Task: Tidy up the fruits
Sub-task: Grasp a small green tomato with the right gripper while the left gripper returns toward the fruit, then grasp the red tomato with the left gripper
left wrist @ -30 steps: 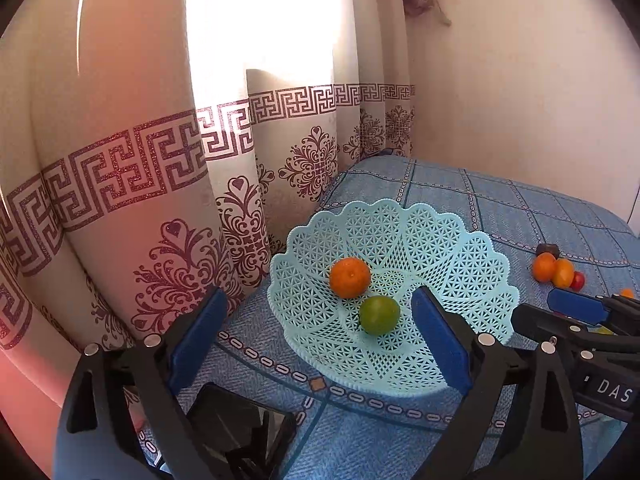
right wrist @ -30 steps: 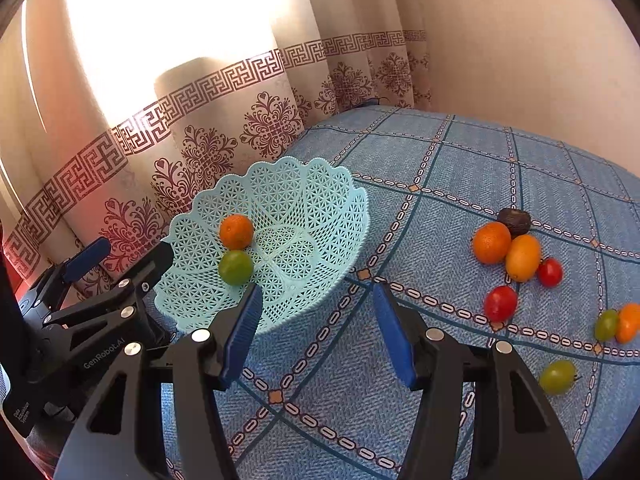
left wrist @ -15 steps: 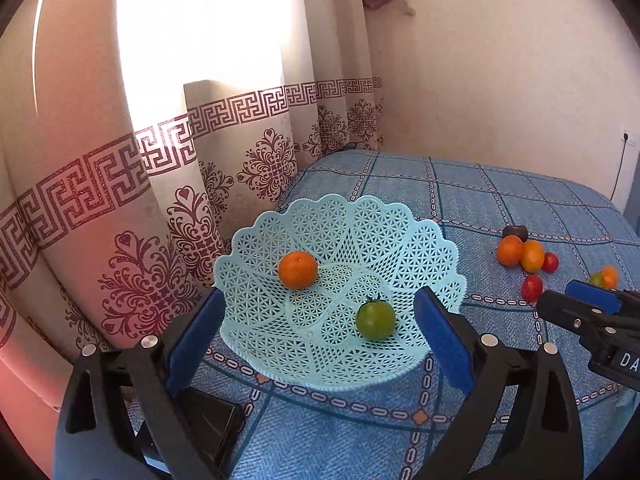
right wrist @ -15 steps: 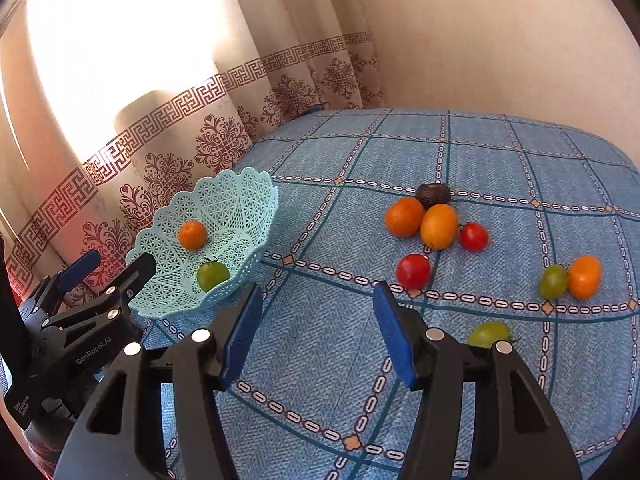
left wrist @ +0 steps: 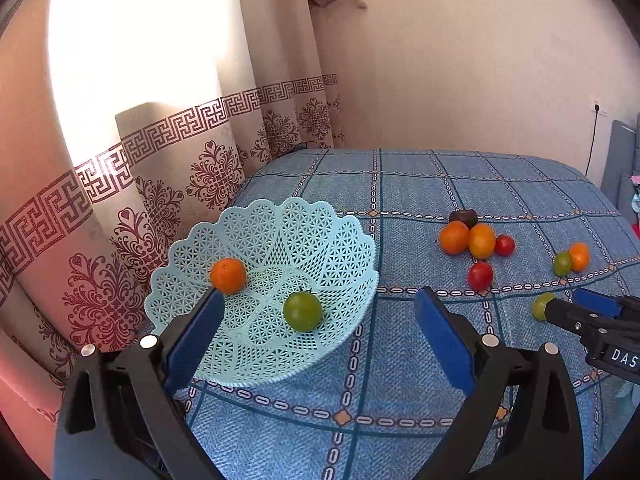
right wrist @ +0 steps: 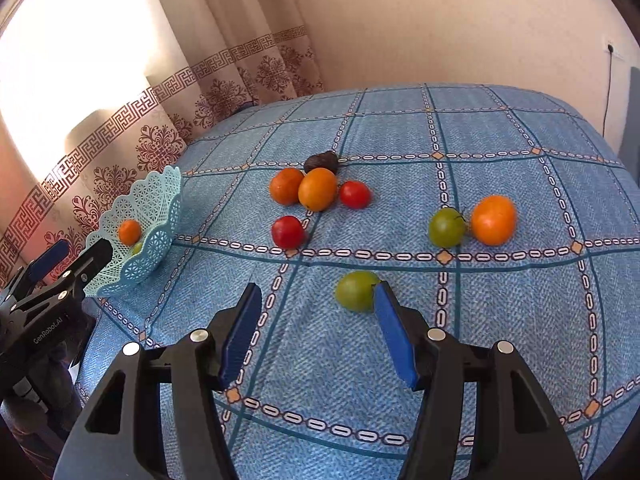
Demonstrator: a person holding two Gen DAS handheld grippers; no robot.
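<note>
Right gripper (right wrist: 318, 334): fingers wide apart, empty, nearing green tomato (right wrist: 356, 291).
Left gripper (left wrist: 316, 344): wide apart, empty.
Risk: tomato rolling away (soft bed (right wrist: 500, 140)).

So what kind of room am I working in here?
Probably a home room, maybe a bedroom: a patterned curtain over a bright window, a blue checked cloth over a soft-looking surface that could be a bed, and a wall socket with a cord.
</note>
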